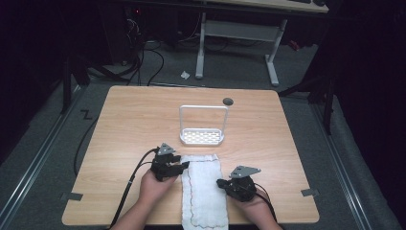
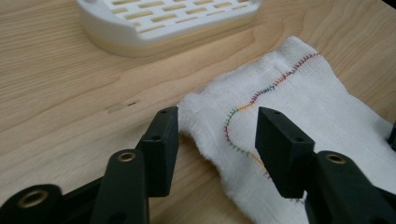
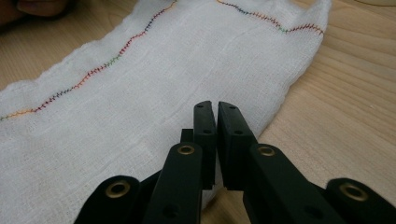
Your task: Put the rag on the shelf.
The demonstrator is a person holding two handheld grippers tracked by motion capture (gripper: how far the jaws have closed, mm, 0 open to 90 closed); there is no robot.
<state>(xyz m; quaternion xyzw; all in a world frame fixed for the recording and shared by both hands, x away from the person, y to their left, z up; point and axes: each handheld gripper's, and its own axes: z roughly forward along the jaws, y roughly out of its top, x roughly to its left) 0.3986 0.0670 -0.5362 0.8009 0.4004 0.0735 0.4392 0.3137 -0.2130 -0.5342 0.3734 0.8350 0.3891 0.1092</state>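
Working at the near edge of the table [image 1: 119, 110], I have the white cloth [image 1: 203, 189] lying flat between both tools, just in front of the white rack [image 1: 202, 136]. My left gripper [image 2: 217, 123] has its jaws spread, straddling the cloth's left border with its coloured stitching [image 2: 233, 126]. My right gripper [image 3: 216, 109] has its jaws pressed nearly together at the cloth's right edge; I cannot tell whether any fabric is pinched.

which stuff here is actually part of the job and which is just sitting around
In the job:
white cloth with coloured stitching
left gripper, jaws open astride the cloth's corner
right gripper, jaws together at the cloth's edge

Just lying about:
white rack beyond the cloth
dark round spot farther back on the table
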